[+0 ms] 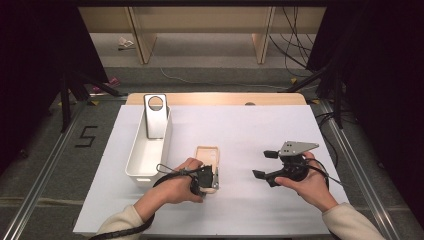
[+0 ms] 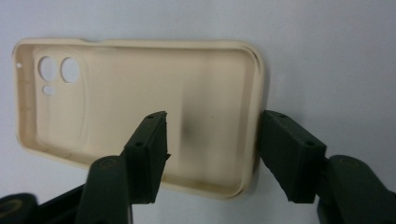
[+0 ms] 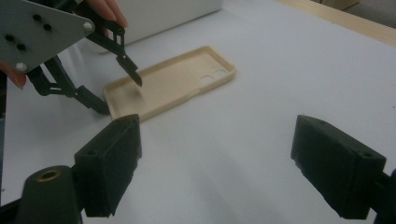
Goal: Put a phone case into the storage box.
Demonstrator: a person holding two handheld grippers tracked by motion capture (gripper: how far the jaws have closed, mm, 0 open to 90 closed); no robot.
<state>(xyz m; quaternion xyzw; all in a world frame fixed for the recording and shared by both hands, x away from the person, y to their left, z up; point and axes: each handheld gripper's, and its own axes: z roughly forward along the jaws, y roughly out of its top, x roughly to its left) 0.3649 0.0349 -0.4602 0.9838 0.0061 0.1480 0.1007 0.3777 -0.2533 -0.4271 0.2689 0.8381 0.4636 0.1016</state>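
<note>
A cream phone case [image 1: 207, 154] lies hollow side up on the white sheet, camera holes at its far end. My left gripper [image 1: 215, 176] stands over the case's near end, pointing down. In the left gripper view the case [image 2: 116, 102] lies across the picture and my left gripper [image 2: 212, 135] straddles its end wall: one jaw hangs inside the hollow, the other sits outside against the rim. The wall is not pinched. My right gripper [image 1: 261, 164] rests to the right, open and empty. The right gripper view shows the case [image 3: 177, 81], the left gripper [image 3: 121, 95] and the right gripper's own wide jaws [image 3: 217, 154].
A long white bin [image 1: 134, 162] stands left of the case with a grey metal plate [image 1: 156, 116], pierced by a round hole, upright at its far end. The white sheet [image 1: 240, 125] covers the table up to a wooden strip at the back.
</note>
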